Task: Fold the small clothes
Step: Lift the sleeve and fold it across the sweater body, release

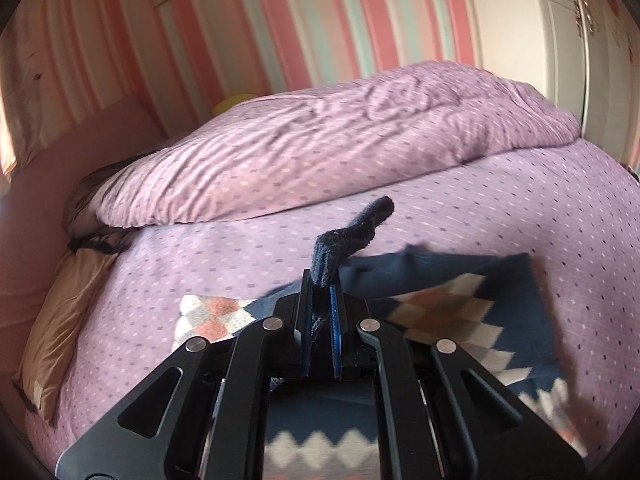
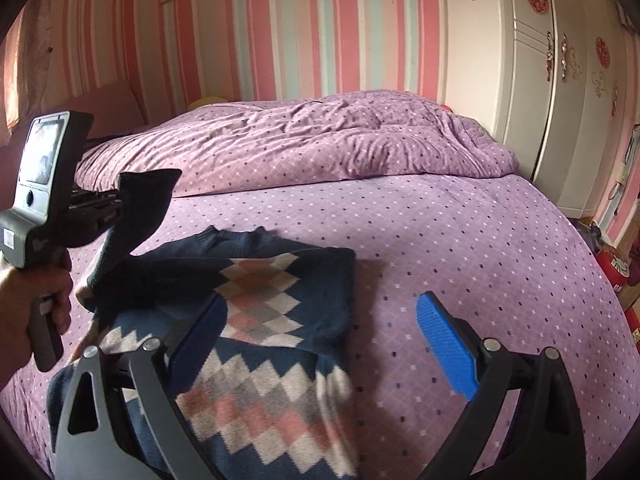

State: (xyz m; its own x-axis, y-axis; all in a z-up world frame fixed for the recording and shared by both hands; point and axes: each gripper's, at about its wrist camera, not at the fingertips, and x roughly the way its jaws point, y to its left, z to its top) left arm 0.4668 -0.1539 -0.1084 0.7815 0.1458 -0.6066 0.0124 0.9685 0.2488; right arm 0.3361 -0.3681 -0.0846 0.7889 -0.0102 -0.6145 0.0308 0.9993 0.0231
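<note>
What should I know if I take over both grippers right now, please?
Left gripper: fingers shut on the navy sleeve cuff, lifted above the sweater.
Right gripper: open, holding nothing, low over the sweater's right half.
Sweater: argyle, navy, lying on the purple bedsheet, near the front edge.
Done: the right side looks folded in already.
Left: probably lay the held sleeve across the body, then fold the body.

The left tongs (image 1: 321,280) pinch a navy sleeve cuff (image 1: 352,236) above the argyle sweater (image 1: 460,308) on the bedsheet (image 1: 240,256).
</note>
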